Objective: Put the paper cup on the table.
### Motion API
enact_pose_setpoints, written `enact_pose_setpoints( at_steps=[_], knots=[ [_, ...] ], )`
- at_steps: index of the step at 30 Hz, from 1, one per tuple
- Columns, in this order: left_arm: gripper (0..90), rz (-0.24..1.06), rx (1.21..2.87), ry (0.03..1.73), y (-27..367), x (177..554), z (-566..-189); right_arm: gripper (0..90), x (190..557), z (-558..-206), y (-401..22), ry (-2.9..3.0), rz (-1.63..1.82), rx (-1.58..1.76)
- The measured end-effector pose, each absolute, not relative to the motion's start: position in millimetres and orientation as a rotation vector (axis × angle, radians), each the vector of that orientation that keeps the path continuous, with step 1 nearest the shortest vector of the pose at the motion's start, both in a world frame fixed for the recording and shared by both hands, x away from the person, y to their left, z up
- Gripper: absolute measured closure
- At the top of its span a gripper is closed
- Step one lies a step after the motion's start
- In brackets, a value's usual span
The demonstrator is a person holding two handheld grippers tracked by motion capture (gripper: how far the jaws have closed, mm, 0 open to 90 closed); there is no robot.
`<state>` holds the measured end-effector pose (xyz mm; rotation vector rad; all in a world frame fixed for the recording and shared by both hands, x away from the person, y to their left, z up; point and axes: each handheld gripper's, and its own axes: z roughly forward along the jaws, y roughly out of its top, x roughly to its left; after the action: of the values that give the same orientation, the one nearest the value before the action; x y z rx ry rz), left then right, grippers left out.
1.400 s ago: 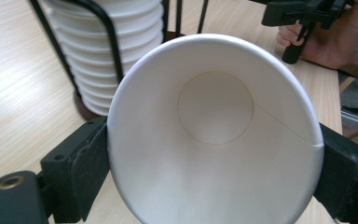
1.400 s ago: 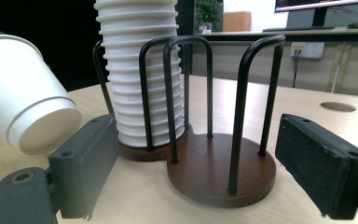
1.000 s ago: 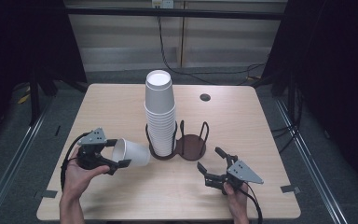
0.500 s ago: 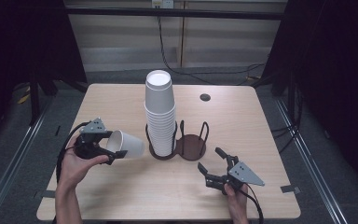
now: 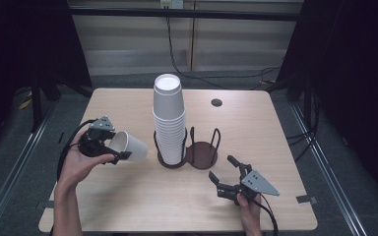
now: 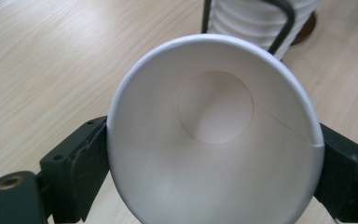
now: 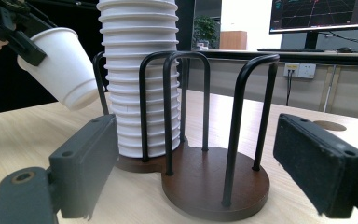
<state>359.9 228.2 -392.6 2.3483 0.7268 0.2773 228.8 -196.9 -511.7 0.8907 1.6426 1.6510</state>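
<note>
While the left tool [image 5: 109,150] grips a white paper cup [image 5: 129,146] by its rim, the cup hangs tilted above the bench [image 5: 128,196] near the left edge, base aimed at the cup stack [image 5: 169,123]. That stack fills the left ring of the dark holder [image 5: 189,152] at mid-bench; the right ring is vacant. Near the front edge, the right tool [image 5: 225,171] rests with jaws wide, holding nothing, bare wood ahead of it.

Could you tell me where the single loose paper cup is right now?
In the high view the paper cup is at the table's left, tilted and held in the left gripper, just left of the cup stack in the holder.
</note>
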Motion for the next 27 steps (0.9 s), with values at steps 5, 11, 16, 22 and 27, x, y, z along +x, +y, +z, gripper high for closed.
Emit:
enact_pose_setpoints(
  at_steps=[5,11,16,22,27],
  knots=[
    [10.0,0.273,2.398,0.715,220.3,361.0,-391.8,14.2,228.6,-511.7,-196.8,1.643,1.652,0.888],
    [9.8,0.276,2.493,0.728,217.6,374.2,-392.6,14.6,228.6,-511.7,-196.8,1.642,1.651,0.890],
    [9.8,0.270,2.546,0.749,216.6,381.3,-389.8,14.8,228.6,-511.7,-196.8,1.642,1.650,0.891],
    [9.4,0.251,2.632,0.765,213.2,392.5,-397.2,14.8,228.7,-511.7,-196.9,1.641,1.650,0.890],
    [9.1,0.259,2.676,0.749,205.7,391.3,-400.8,15.3,228.7,-511.7,-196.9,1.641,1.650,0.891]
  ],
)
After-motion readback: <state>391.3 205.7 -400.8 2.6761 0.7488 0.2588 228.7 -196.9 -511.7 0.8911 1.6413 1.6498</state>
